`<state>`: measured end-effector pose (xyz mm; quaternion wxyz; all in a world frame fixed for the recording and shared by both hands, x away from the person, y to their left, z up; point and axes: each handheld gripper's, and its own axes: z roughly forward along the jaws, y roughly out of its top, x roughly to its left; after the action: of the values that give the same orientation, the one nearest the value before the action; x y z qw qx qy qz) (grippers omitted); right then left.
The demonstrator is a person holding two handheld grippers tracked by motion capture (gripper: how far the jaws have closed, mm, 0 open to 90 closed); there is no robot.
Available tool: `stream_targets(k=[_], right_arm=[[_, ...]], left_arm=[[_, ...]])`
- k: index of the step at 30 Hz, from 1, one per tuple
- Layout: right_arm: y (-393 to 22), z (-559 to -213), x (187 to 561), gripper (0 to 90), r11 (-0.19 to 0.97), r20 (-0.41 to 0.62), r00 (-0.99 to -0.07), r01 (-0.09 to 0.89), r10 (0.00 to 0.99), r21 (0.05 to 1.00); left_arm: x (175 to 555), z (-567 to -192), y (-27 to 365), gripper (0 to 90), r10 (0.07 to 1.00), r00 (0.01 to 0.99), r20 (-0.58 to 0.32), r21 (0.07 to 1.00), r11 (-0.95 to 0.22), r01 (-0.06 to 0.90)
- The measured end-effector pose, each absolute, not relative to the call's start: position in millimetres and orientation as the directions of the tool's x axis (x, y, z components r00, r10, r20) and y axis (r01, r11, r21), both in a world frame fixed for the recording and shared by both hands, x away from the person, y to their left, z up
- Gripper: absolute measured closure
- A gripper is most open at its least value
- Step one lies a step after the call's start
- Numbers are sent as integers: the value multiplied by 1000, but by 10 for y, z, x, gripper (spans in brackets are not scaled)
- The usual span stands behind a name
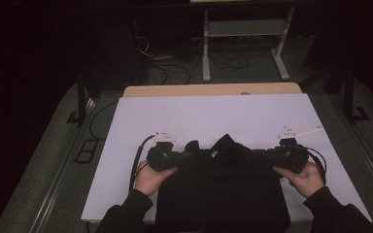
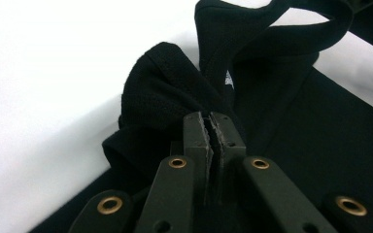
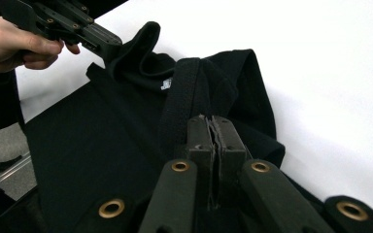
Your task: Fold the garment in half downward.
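Nearest the camera, two dark sleeves and bare hands, each wrapped round a black gripper. Left gripper (image 2: 210,127) clamped tight on a bunched fold of the black garment (image 1: 223,194), matte metal jaws pressed together with brass-ringed rivets along the arms, knit cloth puckered and ribbed just past the tips. Right gripper (image 3: 211,130) likewise pinched shut on the same garment near its thick, flat-stitched collar band, a small white label visible inside the neck. Soft, dull black fabric spread flat and roughly rectangular over the near edge of the white tabletop (image 1: 213,114), collar raised in a peak between the two grippers. Smooth, pale board beyond, with a strip of light wood (image 1: 209,90) along its far edge. Farther off, white desk legs (image 1: 206,48) and loose cables (image 1: 170,68) on a grey floor, dim.
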<state>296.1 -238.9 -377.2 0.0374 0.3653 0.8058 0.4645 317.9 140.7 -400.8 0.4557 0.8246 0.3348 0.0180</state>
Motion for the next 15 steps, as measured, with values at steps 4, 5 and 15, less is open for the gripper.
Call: stream_targets(k=[4, 5, 15], right_arm=[[-2392, -3795, 2915, 864, 304, 289, -731, 562, 618, 770], [-2392, -3800, 2906, 863, 304, 292, -731, 564, 617, 768], [-2421, -3865, 2798, 863, 318, 304, -730, 580, 612, 750]], left_arm=[[3131, -4017, 1407, 856, 558, 784, -272, 762, -372, 530], [3119, -4020, 1405, 856, 557, 783, -276, 761, -372, 532], [3012, -4035, 1423, 856, 538, 794, -282, 757, -384, 529]])
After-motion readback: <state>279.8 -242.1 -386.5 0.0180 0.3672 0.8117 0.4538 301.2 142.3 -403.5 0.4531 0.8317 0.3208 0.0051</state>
